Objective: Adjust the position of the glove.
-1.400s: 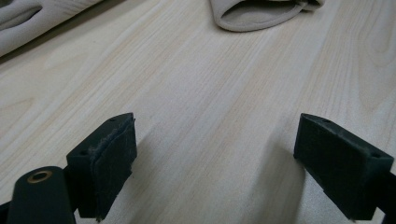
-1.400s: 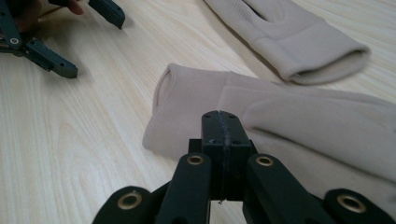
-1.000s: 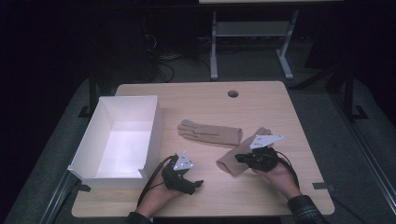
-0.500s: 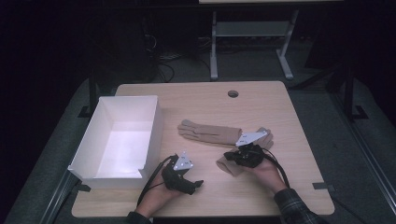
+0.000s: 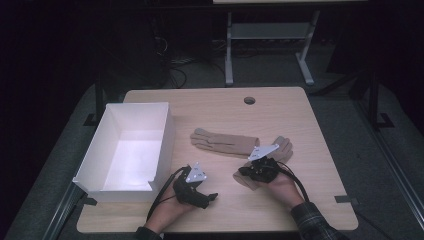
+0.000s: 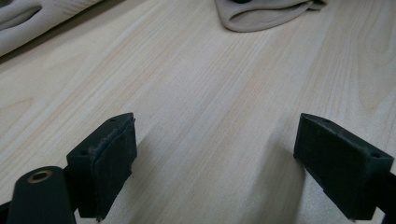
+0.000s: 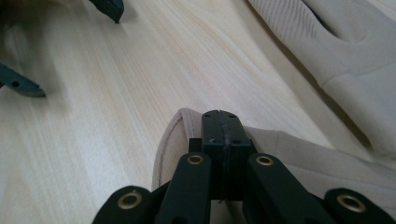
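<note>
Now my right hand-held gripper [image 5: 248, 172] rests on the cuff of the nearer beige glove [image 5: 283, 147], jaws pressed fully together above the fabric rather than pinching it, as the right gripper view shows. That glove lies on the table [image 5: 320, 120] toward my right, just beside the second glove [image 5: 225, 142], which stretches flat toward the white box [image 5: 165, 137]. My left hand-held gripper [image 5: 209, 198] sits low over bare wood near the box's front corner, jaws spread wide with nothing between them.
</note>
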Action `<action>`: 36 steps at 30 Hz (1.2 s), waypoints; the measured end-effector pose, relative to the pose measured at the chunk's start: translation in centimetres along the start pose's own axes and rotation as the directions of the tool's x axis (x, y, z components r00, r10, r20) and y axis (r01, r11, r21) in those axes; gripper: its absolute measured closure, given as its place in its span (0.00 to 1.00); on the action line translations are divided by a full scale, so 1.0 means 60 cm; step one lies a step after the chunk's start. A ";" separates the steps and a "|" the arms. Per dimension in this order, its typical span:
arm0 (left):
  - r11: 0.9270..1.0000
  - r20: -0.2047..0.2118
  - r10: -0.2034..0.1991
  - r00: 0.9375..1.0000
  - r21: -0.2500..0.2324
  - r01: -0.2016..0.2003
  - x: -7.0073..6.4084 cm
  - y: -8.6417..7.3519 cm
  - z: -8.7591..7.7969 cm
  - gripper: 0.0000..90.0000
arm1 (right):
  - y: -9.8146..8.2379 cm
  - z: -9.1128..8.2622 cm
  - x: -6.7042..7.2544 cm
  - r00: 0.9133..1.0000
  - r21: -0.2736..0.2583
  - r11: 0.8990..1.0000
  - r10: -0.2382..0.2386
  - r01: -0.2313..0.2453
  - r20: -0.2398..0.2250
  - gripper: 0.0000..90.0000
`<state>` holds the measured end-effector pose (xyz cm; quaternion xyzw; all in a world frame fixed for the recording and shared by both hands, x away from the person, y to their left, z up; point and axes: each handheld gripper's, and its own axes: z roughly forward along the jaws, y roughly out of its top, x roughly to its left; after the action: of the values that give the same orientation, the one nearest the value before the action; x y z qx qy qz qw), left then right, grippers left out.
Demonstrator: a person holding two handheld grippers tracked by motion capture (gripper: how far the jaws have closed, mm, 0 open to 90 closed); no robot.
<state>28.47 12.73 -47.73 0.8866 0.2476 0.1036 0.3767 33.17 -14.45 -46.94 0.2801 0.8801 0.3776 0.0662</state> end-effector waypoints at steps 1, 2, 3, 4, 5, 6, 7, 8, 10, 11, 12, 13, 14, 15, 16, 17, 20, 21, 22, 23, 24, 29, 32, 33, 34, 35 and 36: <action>1.000 0.000 0.000 1.000 0.000 0.000 0.000 0.000 0.000 0.14 | -0.002 -0.002 -0.001 1.000 0.002 1.000 -0.004 0.004 -0.002 1.00; 1.000 0.000 0.000 1.000 0.000 0.000 0.000 0.000 0.000 0.14 | -0.004 -0.005 -0.001 1.000 0.004 1.000 -0.004 0.004 -0.006 1.00; 1.000 0.000 0.000 1.000 0.000 0.000 0.000 0.000 0.000 0.14 | -0.004 -0.005 -0.001 1.000 0.004 1.000 -0.004 0.004 -0.006 1.00; 1.000 0.000 0.000 1.000 0.000 0.000 0.000 0.000 0.000 0.14 | -0.009 -0.010 0.001 1.000 0.009 1.000 -0.003 0.003 -0.010 1.00; 1.000 0.000 0.000 1.000 0.000 0.000 0.000 0.000 0.000 0.14 | -0.012 -0.013 0.002 1.000 0.009 1.000 0.002 -0.002 -0.015 1.00; 1.000 0.000 0.000 1.000 0.000 0.000 0.000 0.000 0.000 0.14 | -0.016 -0.017 0.002 1.000 0.011 1.000 0.002 -0.002 -0.022 1.00; 1.000 0.000 0.000 1.000 0.000 0.000 0.000 0.000 0.000 0.14 | -0.019 -0.020 0.004 1.000 0.016 1.000 0.006 -0.005 -0.026 1.00; 1.000 0.000 0.000 1.000 0.000 0.000 0.000 0.000 0.000 0.14 | -0.022 -0.025 0.005 1.000 0.023 1.000 0.003 -0.002 -0.028 1.00; 1.000 0.000 0.000 1.000 0.000 0.000 0.000 0.000 0.000 0.14 | -0.028 -0.033 0.006 1.000 0.032 0.999 0.002 -0.001 -0.029 1.00; 1.000 0.000 0.000 1.000 0.000 0.000 0.000 0.000 0.000 0.14 | -0.032 -0.037 0.006 0.999 0.035 0.999 0.005 -0.004 -0.031 1.00; 1.000 0.000 0.000 1.000 0.000 0.000 0.000 0.000 0.000 0.14 | -0.035 -0.041 0.006 0.999 0.038 0.999 0.008 -0.007 -0.034 1.00; 1.000 0.001 0.000 1.000 0.000 0.000 0.000 0.000 0.000 0.14 | -0.039 -0.045 0.006 0.999 0.039 0.999 0.009 -0.008 -0.037 1.00; 1.000 0.001 0.000 1.000 0.000 0.000 0.000 0.000 0.000 0.14 | -0.043 -0.049 0.006 0.999 0.041 0.999 0.019 -0.017 -0.037 1.00; 1.000 0.001 -0.001 1.000 -0.001 0.001 -0.001 0.000 0.000 0.14 | -0.048 -0.053 0.007 0.999 0.041 0.999 0.025 -0.023 -0.041 1.00; 1.000 0.001 -0.001 1.000 -0.001 0.001 -0.001 0.000 0.000 0.14 | -0.052 -0.058 0.006 0.999 0.041 0.999 0.027 -0.026 -0.042 1.00; 1.000 0.001 -0.002 1.000 -0.002 0.002 -0.001 0.000 0.000 0.14 | -0.057 -0.062 0.006 0.999 0.041 0.999 0.025 -0.023 -0.043 1.00; 1.000 0.000 0.000 1.000 -0.003 0.000 0.000 0.000 0.000 0.14 | -0.068 -0.075 0.007 0.999 0.047 0.998 0.034 -0.032 -0.039 1.00; 1.000 0.001 -0.003 1.000 -0.003 0.003 -0.001 0.000 0.000 0.14 | -0.072 -0.078 0.006 0.999 0.047 0.999 0.029 -0.027 -0.039 1.00; 1.000 0.001 -0.003 1.000 -0.003 0.003 -0.001 0.000 0.000 0.14 | -0.072 -0.078 0.006 0.999 0.047 0.999 0.029 -0.027 -0.039 1.00; 1.000 0.001 -0.006 1.000 -0.003 0.006 -0.001 -0.001 0.000 0.14 | -0.079 -0.086 0.007 0.999 0.050 0.998 0.036 -0.035 -0.032 1.00; 1.000 0.001 -0.006 1.000 -0.003 0.006 -0.001 -0.001 0.000 0.14 | -0.082 -0.089 0.008 0.999 0.051 0.998 0.036 -0.034 -0.032 1.00; 1.000 0.001 -0.004 1.000 -0.002 0.004 -0.001 -0.001 0.000 0.14 | -0.098 -0.107 0.013 0.999 0.058 0.997 0.044 -0.043 -0.021 1.00; 1.000 0.002 -0.008 1.000 -0.004 0.008 -0.002 -0.001 0.000 0.14 | -0.109 -0.118 0.016 0.999 0.063 0.997 0.045 -0.044 -0.014 1.00; 1.000 0.001 -0.003 1.000 -0.001 0.003 -0.001 -0.001 0.000 0.14 | -0.113 -0.122 0.018 0.999 0.062 0.997 0.043 -0.042 -0.012 1.00; 1.000 0.001 0.000 1.000 0.002 0.000 -0.001 -0.001 0.000 0.14 | -0.116 -0.125 0.019 0.999 0.060 0.997 0.045 -0.044 -0.011 1.00; 1.000 0.001 0.002 1.000 0.003 -0.002 -0.001 -0.001 0.000 0.14 | -0.119 -0.128 0.020 0.999 0.062 0.997 0.047 -0.047 -0.010 1.00; 1.000 0.001 0.002 1.000 0.004 -0.002 -0.001 -0.001 0.000 0.14 | -0.120 -0.129 0.020 0.999 0.058 0.998 0.039 -0.038 -0.009 1.00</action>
<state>28.41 12.76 -47.74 0.8875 0.2469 0.1031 0.3752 26.42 -22.69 -46.43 0.2968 0.8855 0.3545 0.0461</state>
